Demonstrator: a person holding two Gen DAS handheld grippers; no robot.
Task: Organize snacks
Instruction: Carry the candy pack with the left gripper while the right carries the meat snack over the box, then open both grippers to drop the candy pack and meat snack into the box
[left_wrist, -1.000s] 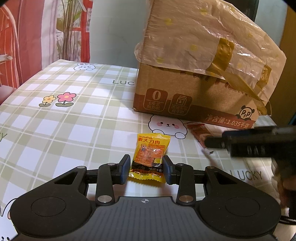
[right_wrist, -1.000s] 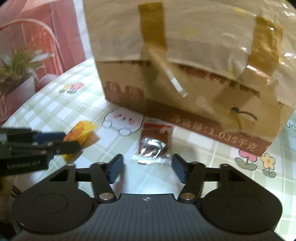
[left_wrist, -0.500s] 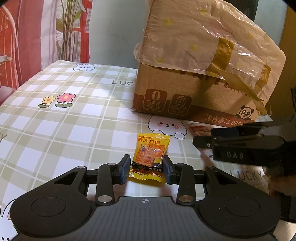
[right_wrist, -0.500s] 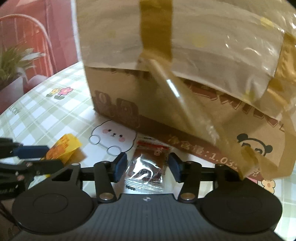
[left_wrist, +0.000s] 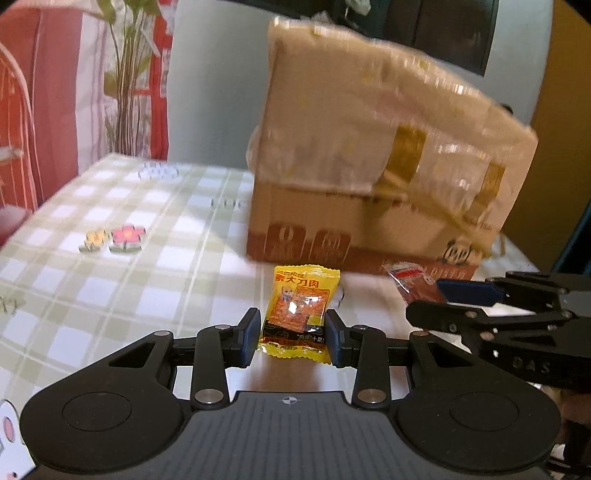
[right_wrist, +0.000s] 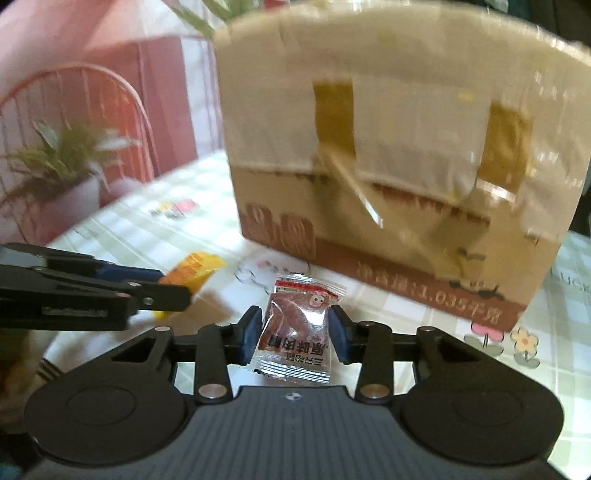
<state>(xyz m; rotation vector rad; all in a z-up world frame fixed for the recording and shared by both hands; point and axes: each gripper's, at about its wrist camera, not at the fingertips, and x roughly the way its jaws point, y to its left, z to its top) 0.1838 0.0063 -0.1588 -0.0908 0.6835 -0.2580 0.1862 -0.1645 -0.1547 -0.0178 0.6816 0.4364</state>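
Note:
My left gripper (left_wrist: 291, 338) is shut on a yellow snack packet (left_wrist: 299, 306), held upright a little above the checked tablecloth (left_wrist: 129, 277). My right gripper (right_wrist: 295, 332) has its jaws closing, and both pads press the sides of a clear packet with a dark red meat snack (right_wrist: 299, 321), which stands tilted up between them. In the left wrist view the right gripper (left_wrist: 424, 301) reaches in from the right with that packet (left_wrist: 410, 275) at its tips. The right wrist view shows the left gripper (right_wrist: 177, 286) at the left edge with the yellow packet (right_wrist: 195, 267).
A large cardboard box (left_wrist: 369, 177) wrapped in plastic film and brown tape stands on the table just behind both packets. Beyond the table's far left edge are a red wire chair (right_wrist: 74, 110) and a potted plant (right_wrist: 70, 199).
The left gripper has risen with the yellow packet, which lay on the cloth before. The right gripper moved forward around the clear packet, narrowed its jaws onto it and tipped it up.

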